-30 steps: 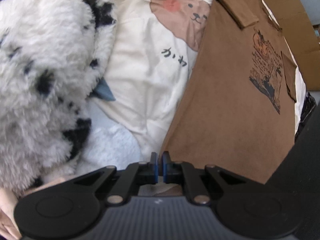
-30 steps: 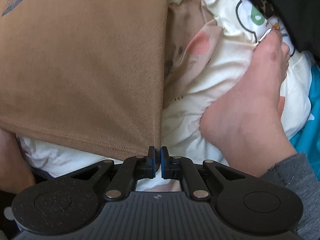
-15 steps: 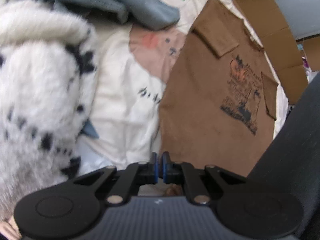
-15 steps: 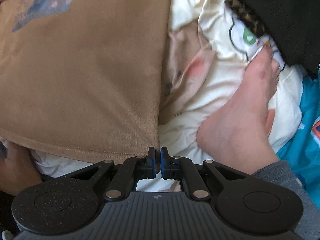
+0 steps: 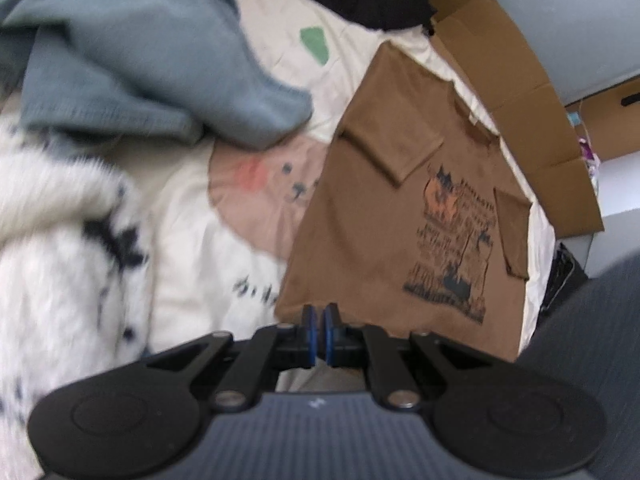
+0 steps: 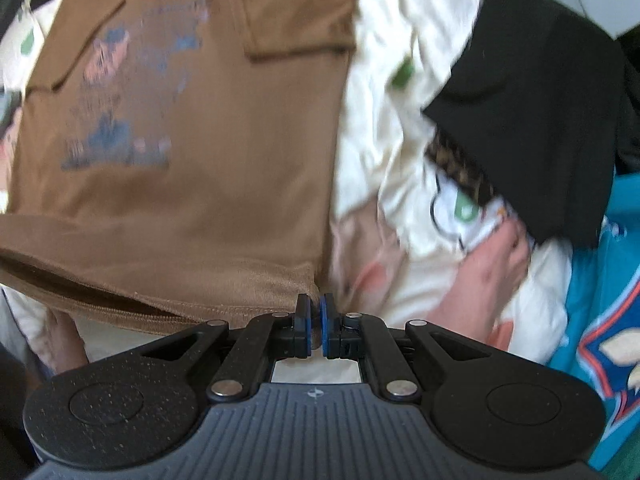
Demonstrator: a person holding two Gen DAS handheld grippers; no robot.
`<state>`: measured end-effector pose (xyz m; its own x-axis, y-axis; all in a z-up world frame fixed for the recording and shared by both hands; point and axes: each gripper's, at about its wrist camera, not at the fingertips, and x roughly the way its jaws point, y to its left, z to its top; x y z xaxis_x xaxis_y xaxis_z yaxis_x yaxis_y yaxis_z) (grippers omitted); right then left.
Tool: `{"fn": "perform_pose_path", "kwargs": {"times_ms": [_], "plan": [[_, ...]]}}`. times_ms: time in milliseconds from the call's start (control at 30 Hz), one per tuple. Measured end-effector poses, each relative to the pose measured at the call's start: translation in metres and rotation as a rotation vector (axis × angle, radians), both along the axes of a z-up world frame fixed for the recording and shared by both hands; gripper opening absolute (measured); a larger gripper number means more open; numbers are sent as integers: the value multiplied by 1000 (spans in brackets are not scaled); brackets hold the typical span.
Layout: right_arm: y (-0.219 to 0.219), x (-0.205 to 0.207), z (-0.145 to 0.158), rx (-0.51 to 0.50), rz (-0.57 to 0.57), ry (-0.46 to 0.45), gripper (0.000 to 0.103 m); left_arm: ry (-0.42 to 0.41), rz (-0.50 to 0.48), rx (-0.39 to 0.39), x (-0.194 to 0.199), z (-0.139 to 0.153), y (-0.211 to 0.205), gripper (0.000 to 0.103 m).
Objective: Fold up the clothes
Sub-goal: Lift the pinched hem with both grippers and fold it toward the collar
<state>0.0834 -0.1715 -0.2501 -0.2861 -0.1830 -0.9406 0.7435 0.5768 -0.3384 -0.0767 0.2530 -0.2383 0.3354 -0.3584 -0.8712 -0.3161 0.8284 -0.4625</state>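
Meanwhile both grippers pinched the bottom hem of the brown shirt [image 5: 360, 240], the left gripper [image 5: 319, 334] at one corner and the right gripper [image 6: 315, 330] at the other, jaws clamped on the cloth. It lay print-up, sleeves folded in, on a cream sheet [image 5: 192, 264].

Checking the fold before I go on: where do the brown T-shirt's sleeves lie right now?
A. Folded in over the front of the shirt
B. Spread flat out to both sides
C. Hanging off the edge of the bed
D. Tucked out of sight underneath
A: on the brown T-shirt, both sleeves lie turned in on its front, either side of the printed graphic.
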Motion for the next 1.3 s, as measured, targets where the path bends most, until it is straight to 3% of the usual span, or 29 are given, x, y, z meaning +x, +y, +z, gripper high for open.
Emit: {"fn": "perform_pose_path", "kwargs": {"times_ms": [367,767,1300], "plan": [[-66,37,7,-57,37,-51,2,-83,-67,20,89,7,-6,4],[-124,77,-1,-124,89,-92,2,-125,-97,48,161,-5,-17,4],[-176,106,-30,-222,143,-110,4,-94,-48,62,218,-41,-16,6]]}}
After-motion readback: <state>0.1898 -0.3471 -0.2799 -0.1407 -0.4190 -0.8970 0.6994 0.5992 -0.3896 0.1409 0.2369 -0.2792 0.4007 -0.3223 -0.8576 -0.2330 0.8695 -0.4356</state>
